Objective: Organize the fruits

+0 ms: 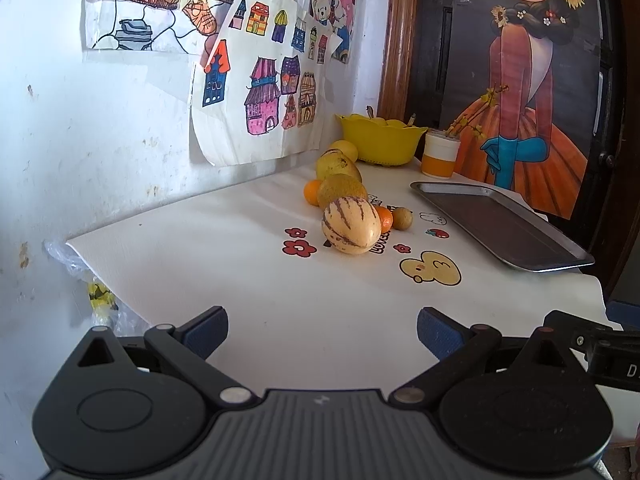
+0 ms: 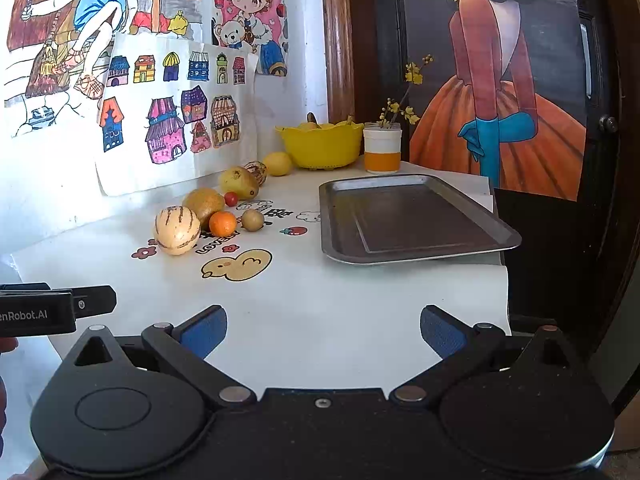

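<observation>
Blue-padded left tool [image 1: 322, 334] and right tool [image 2: 323, 332], level, jaws wide apart.

Bright daylight, sharp focus, fisheye-curved dark edges.

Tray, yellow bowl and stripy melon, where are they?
Tray [image 2: 416, 220], right wrist view, on its dark flat bottom.
Yellow bowl [image 2: 320, 148], right wrist view, on its front wall.
Stripy melon [image 1: 351, 226], left wrist view, on its middle.
</observation>
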Demonstrator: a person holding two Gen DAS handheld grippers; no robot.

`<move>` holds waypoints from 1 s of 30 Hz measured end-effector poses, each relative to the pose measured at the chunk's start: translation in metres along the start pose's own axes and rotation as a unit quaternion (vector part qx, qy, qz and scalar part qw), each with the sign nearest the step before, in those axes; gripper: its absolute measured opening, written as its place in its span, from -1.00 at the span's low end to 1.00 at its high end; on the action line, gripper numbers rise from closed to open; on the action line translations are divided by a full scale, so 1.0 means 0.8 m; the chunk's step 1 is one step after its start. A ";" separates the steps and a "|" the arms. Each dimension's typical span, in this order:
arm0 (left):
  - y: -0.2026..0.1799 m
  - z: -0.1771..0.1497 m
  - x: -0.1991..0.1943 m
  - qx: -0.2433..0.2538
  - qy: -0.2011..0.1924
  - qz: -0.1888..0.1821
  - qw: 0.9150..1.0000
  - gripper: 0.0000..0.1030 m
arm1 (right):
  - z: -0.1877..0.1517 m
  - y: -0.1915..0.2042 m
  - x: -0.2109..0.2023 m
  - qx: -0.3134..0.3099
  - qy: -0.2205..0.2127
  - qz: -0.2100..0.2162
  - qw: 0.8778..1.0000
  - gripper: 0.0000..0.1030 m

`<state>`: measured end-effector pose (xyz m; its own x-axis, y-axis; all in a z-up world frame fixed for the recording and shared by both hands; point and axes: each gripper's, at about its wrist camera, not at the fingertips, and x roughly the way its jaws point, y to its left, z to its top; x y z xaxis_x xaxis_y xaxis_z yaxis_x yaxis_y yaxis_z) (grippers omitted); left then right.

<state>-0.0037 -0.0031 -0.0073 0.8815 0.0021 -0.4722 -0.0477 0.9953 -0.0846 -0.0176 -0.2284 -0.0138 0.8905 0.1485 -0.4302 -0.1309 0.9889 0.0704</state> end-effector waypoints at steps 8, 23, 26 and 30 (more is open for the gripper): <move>0.001 0.001 -0.001 -0.002 0.003 -0.001 1.000 0.99 | -0.001 0.003 0.000 -0.001 0.000 0.001 1.000 0.99; 0.005 0.002 -0.001 -0.005 0.006 -0.002 1.000 0.99 | -0.001 0.004 -0.001 -0.001 0.002 0.001 1.000 0.99; 0.005 0.002 -0.001 -0.005 0.005 -0.002 1.000 0.99 | -0.002 0.004 -0.001 -0.001 0.003 0.001 1.000 0.99; 0.005 0.001 -0.001 -0.005 0.006 -0.002 1.000 0.99 | -0.002 0.004 0.000 -0.002 0.003 0.001 1.000 0.99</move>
<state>-0.0044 0.0009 -0.0063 0.8764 -0.0026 -0.4817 -0.0491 0.9943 -0.0947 -0.0191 -0.2250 -0.0152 0.8873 0.1514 -0.4356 -0.1349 0.9885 0.0687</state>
